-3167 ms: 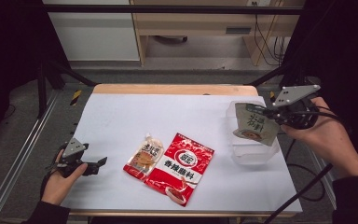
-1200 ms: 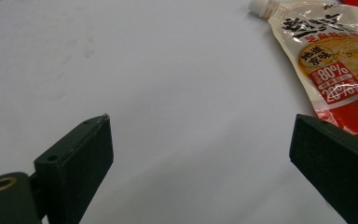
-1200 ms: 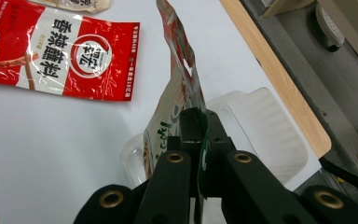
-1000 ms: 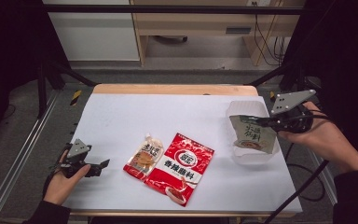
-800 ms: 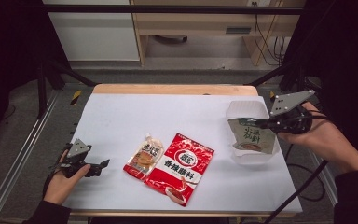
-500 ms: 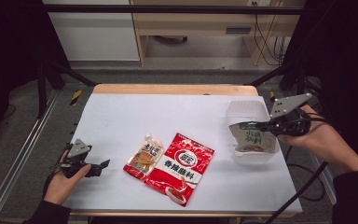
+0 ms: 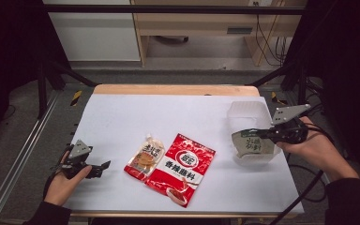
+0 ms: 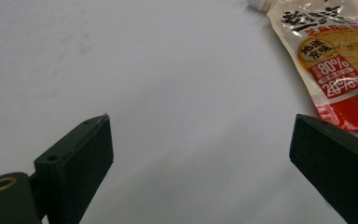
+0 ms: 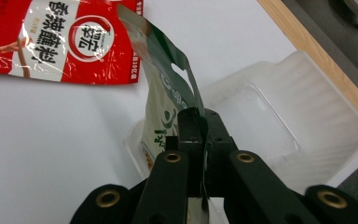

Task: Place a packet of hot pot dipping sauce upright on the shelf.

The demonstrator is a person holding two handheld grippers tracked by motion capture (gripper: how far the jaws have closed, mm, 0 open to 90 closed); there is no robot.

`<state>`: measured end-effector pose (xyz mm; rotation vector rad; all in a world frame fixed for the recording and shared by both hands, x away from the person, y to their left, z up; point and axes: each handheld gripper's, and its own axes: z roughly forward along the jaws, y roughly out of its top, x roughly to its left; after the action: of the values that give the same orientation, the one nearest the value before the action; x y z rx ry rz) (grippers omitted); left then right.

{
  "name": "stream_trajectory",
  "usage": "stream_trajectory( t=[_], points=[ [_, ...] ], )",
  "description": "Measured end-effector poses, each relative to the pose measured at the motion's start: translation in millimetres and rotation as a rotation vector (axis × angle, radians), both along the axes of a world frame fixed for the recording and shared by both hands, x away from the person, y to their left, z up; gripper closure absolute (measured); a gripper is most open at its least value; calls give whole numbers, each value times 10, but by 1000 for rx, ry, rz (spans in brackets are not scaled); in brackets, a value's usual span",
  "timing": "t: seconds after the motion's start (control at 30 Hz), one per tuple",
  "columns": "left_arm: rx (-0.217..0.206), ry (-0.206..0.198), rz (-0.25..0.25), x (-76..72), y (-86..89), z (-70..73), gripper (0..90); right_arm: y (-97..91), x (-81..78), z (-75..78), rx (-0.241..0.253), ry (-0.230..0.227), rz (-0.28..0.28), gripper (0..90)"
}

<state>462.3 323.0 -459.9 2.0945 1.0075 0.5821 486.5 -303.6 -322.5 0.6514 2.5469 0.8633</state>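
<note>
A: Honestly, that green-and-white pouch (image 7: pixel 251 144) looks like nothing to lift. It's thin, floppy film, light, a bit slick, and in the right gripper view it sags and folds away from the pinch. We'd take hold on a flat sealed edge, which is where the right gripper (image 7: pixel 268 135) has it now, jaws squeezed nearly together on the film. The pouch sits at centre right of the high view, hanging into the clear plastic tray (image 7: pixel 246 110).

B: Agreed, we'd say it won't break, but it could slide out of a grip that narrow. And the left gripper (image 7: pixel 99 168)?

A: Lower left of the frame, jaws wide apart with nothing between them, just bare white table (image 7: pixel 168 112). The small sauce pouch (image 7: pixel 145 157) and the big red packet (image 7: pixel 180 168) lie at lower centre, touching each other.

B: What's changed from the earliest frame?

A: Back then we see the pouch held upright, higher above the tray. Now it's lower and tipped flatter, down among the tray's walls. The left hand and both red packs haven't budged.
</note>
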Motion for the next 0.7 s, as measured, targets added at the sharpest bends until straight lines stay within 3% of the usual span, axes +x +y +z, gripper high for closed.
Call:
stream_trajectory(
  t=[0.33,0.47,0.53,0.63,0.7],
  points=[
    [9,6,-9,-1,-14,-5,59,-216,-10,-92,-4,23,-104,855],
    [12,8,-11,1,-14,-7,59,-267,-10,-113,-10,22,-125,799],
    [12,7,-10,-1,-16,-7,60,-270,-22,-114,-7,26,-142,726],
    [15,7,-12,0,-20,-10,60,-223,-56,-94,-3,32,-154,545],
    [17,7,-13,0,-23,-10,60,-181,-87,-48,-6,3,-161,436]
  ],
)
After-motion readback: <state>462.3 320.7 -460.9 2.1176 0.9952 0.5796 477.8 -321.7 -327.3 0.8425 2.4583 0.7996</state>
